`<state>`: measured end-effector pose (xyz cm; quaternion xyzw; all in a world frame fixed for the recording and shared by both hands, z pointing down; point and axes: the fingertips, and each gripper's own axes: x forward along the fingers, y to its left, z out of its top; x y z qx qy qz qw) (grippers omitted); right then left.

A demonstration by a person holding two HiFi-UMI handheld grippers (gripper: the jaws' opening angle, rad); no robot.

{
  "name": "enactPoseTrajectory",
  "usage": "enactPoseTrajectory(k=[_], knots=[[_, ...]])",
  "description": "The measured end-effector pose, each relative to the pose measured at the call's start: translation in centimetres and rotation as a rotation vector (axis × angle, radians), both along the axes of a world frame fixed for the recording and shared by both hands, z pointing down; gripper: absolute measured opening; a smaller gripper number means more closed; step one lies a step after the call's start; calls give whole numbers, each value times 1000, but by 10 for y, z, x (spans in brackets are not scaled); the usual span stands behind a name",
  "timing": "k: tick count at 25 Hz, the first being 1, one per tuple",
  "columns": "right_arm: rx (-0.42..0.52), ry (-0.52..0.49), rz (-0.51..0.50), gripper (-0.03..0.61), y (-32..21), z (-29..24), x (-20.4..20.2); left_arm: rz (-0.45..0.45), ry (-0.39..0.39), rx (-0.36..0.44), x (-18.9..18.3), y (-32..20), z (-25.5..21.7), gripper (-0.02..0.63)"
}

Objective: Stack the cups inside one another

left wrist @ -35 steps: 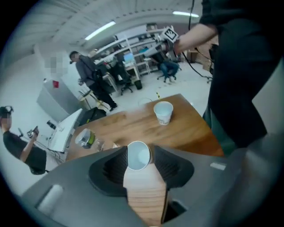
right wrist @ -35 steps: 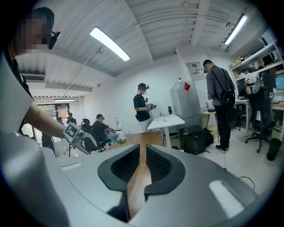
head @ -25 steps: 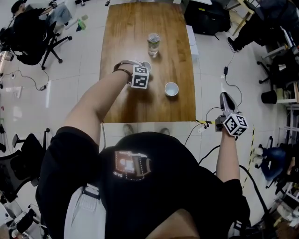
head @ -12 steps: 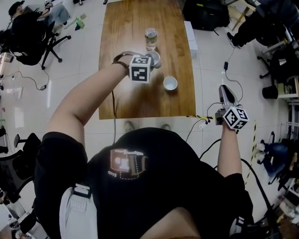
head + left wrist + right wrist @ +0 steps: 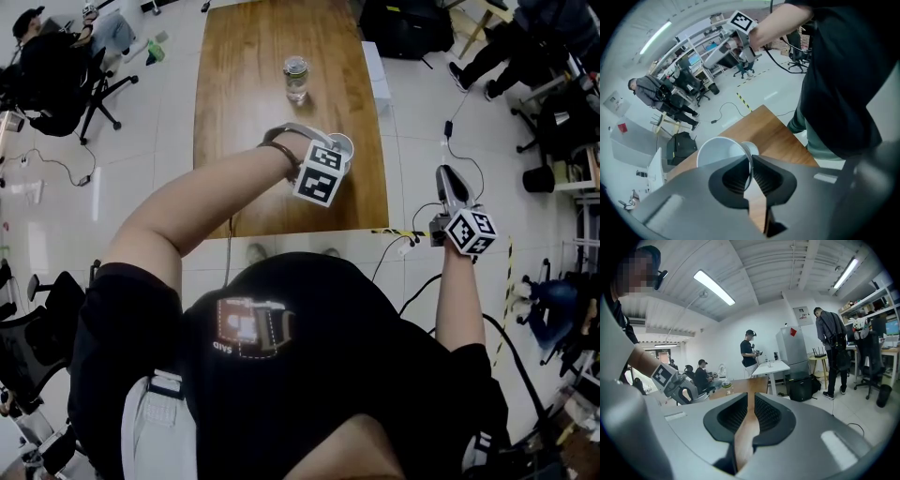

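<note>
My left gripper (image 5: 328, 165) is shut on the thin wall of a white cup (image 5: 718, 151); its jaws have just closed there, one pad inside the rim and one outside. The cup hangs tilted above the wooden table (image 5: 244, 112). A second white cup (image 5: 753, 148) shows just behind the held one, partly hidden by it. In the head view one white cup rim (image 5: 341, 144) peeks out past the marker cube; the other cup is hidden. My right gripper (image 5: 449, 178) hovers off the table's right front corner, shut with nothing in it (image 5: 749, 397).
A clear water bottle (image 5: 296, 80) stands farther back on the table. A black case (image 5: 412, 33) sits on the floor at the back right, with cables near the table's front corner. Seated and standing people and office chairs are around the room.
The left gripper lifted the white cup from the middle of the table and carried it right, over the spot of the second cup. The right gripper stayed put.
</note>
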<state>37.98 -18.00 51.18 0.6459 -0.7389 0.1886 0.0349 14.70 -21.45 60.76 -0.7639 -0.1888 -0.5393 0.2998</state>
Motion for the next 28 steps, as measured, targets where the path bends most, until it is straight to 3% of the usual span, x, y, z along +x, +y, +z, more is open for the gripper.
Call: enactPoseTrajectory(k=[7,8,9,10,11,13,15,17,21,26,28], knots=[[-18,-3,20,59,12,9,11,25,-104,41,7,2,51,18],[-20,-2,21,58,13,9,12,12,-117,29,7,1,59,46],[-20,-1,21,60,12,9,12,-10,-122,8,8,0,65,122],[-18,-1,19,60,12,8,12,-39,-112,-20,11,0,67,206],[-14,-1,16,60,10,6,11,-74,-78,-50,15,-2,62,233],[-5,0,7,59,7,4,9,-173,79,-109,25,-13,28,244],[6,2,-5,60,2,0,6,-322,328,-183,25,-34,-31,244],[22,5,-22,60,-6,-6,1,-493,576,-276,-2,-60,-90,236],[58,9,-87,60,-25,-23,-21,-836,920,-405,-118,-100,-142,168],[71,-12,-178,58,-45,-28,-58,-1198,1288,-489,-265,-107,-133,53],[66,-19,-202,55,-54,-27,-72,-1302,1378,-499,-306,-98,-120,7]])
